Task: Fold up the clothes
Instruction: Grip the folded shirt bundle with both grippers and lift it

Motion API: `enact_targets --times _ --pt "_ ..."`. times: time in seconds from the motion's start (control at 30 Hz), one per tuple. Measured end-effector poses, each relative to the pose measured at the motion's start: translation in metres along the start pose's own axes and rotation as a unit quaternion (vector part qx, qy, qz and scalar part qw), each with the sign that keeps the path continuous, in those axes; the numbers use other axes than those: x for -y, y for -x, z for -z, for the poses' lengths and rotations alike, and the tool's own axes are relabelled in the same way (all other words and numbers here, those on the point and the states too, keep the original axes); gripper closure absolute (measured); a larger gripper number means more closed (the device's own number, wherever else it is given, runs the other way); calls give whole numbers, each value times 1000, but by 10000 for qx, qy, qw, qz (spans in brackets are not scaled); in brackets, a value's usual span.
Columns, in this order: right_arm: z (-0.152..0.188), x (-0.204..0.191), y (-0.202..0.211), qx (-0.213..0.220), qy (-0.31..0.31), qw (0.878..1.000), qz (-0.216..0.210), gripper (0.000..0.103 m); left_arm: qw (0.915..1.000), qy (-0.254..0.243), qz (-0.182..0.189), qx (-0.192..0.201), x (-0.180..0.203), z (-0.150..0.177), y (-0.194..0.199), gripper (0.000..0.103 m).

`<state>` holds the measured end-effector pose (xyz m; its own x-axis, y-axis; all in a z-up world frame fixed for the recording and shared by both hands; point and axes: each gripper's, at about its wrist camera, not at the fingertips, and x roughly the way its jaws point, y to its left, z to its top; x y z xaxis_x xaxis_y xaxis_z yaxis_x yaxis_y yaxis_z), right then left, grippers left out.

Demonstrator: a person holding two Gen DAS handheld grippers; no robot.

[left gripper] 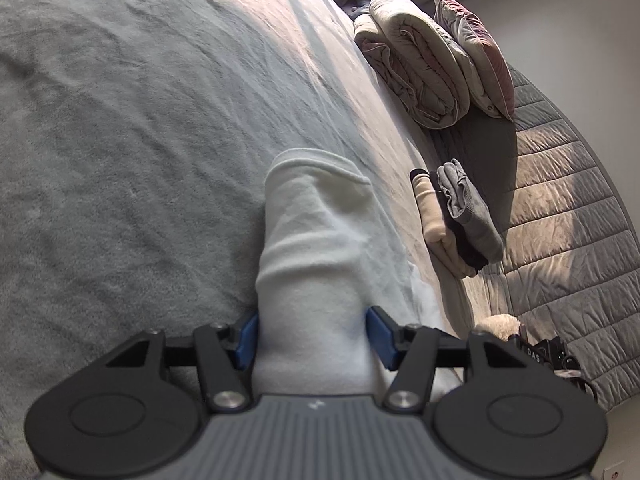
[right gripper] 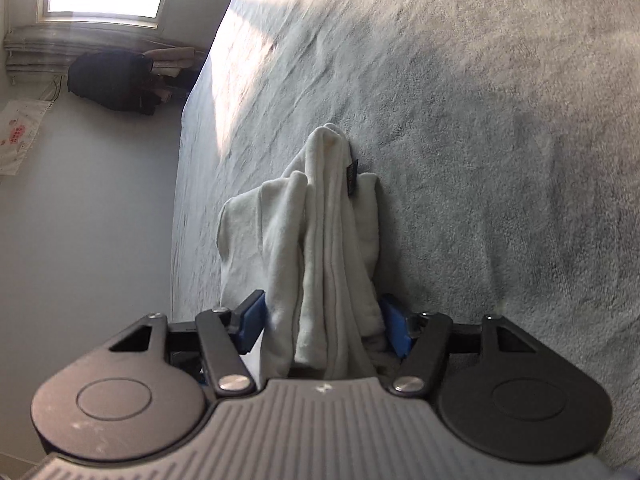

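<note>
1. Left claw (left gripper: 310, 338) is clamped on a smooth, flat stretch of the white garment (left gripper: 316, 248); its blue pads press in from both sides, so that end stays spread.
2. Right claw (right gripper: 320, 326) is clenched around a bunched, pleated part of the same garment (right gripper: 324, 240), probably gathered for carrying or folding over.
3. The garment hangs just over the grey bed cover (left gripper: 120, 140), held off it at both ends.
4. Folded clothes pile (left gripper: 460, 224) sits at 3 o'clock from the left claw, likely the drop spot.
5. Rolled duvet (left gripper: 416, 64) lies at 1 o'clock, well clear.
</note>
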<state>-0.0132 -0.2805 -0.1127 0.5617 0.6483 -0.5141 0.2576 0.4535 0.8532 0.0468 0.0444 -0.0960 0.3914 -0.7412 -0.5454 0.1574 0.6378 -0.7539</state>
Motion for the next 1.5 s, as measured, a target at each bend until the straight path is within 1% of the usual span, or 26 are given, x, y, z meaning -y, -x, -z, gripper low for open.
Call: enact_targets --times 0.03,0.07,0.1,0.13,0.2,0.27,0.37,0.47,0.57,0.63,0.67,0.73,0.77,0.9,1.03,1.17,1.23,1.3,1.33,1.4,1.5 --pt "1 -2 -2 32 29 10000 -9 38 10000 -12 -9 51 1 0 0 46" --pt "2 -4 -3 52 64 10000 18 42 9999 -27 -36 89 1 0 0 48" --pt "3 -7 -4 76 116 9999 64 45 9999 -68 -100 118 4 1 0 52" --pt "4 -9 -3 85 87 9999 57 46 9996 -149 -185 121 8 1 0 54" --pt "6 -12 -1 104 31 9999 42 52 9993 -257 -236 165 16 0 4 59" --pt "4 -19 4 139 80 9999 -19 53 9989 -336 -170 276 25 -2 9 62" --pt "-1 -31 16 247 149 9996 -34 53 9987 -376 -71 337 42 -2 10 62" --pt "-7 -39 36 375 308 9988 80 53 9985 -484 -7 237 59 3 0 62" --pt "-8 -41 51 449 449 9976 272 53 9984 -552 23 66 65 11 -13 62" --pt "-8 -38 53 369 463 9971 471 53 9979 -633 -94 -125 66 16 -26 61" --pt "-8 -35 52 258 464 9964 657 51 9974 -666 -186 -203 65 17 -30 60" --pt "-8 -30 47 40 595 9945 862 50 9957 -753 -387 -364 63 19 -38 57" --pt "-8 -28 44 -65 658 9932 957 48 9957 -756 -375 -374 62 19 -37 56" --pt "-10 -18 46 -190 549 9959 698 43 9972 -591 -230 -398 53 16 -35 56" --pt "-34 -3 47 -361 455 9974 427 41 9985 -405 -151 -325 47 17 -37 55" --pt "-37 11 42 -292 89 9995 49 41 9997 -129 -68 -196 42 19 -41 54" --pt "-37 18 39 -229 -98 9996 -127 41 9998 -114 -46 -135 42 20 -42 55" --pt "-37 16 39 -164 -147 9996 -172 41 9999 -104 -57 -48 44 22 -42 56" --pt "-36 15 39 -132 -172 9996 -194 42 9999 -96 -63 -6 45 23 -42 57" --pt "-36 13 39 -67 -221 9994 -239 56 9999 -49 -56 72 48 23 -39 61" --pt "-36 8 43 63 -235 9992 -305 59 9998 -77 21 190 59 20 -35 64"
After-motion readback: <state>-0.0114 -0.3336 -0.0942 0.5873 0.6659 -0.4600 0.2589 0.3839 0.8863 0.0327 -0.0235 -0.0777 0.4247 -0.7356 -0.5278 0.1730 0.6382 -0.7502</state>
